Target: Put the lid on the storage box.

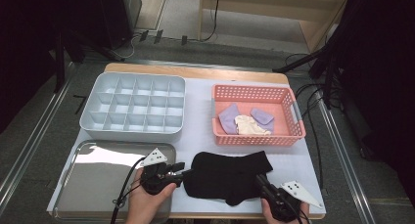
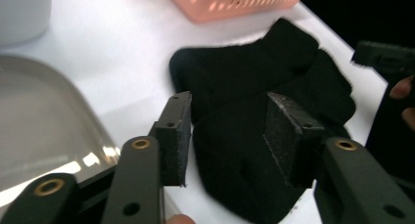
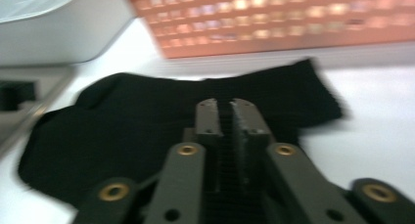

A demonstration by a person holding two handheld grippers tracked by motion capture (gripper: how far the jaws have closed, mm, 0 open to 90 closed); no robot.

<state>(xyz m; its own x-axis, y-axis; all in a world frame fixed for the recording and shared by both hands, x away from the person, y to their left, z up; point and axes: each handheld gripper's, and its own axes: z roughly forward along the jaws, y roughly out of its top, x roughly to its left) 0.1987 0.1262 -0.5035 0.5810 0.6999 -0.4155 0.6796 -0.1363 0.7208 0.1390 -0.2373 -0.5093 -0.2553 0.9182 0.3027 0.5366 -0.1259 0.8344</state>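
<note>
A black sock (image 1: 227,177) lies flat on the white table top near the front edge, cuff toward the right. My left gripper (image 1: 182,174) is at the sock's left end. In the left gripper view the left gripper (image 2: 230,136) stands open, with the sock (image 2: 254,87) lying between and beyond its pads and neither pad pressing on it. My right gripper (image 1: 259,179) rests over the sock's lower right part. In the right gripper view the right gripper (image 3: 226,117) has only a narrow slit between its jaws, above the sock (image 3: 122,116); I see no fabric pinched.
A pink basket (image 1: 257,138) behind the sock holds two purple socks (image 1: 228,117) and a cream one (image 1: 249,125). A grey compartment organiser (image 1: 132,106) stands at the back left. A steel tray (image 1: 98,180) lies at the front left, beside my left hand.
</note>
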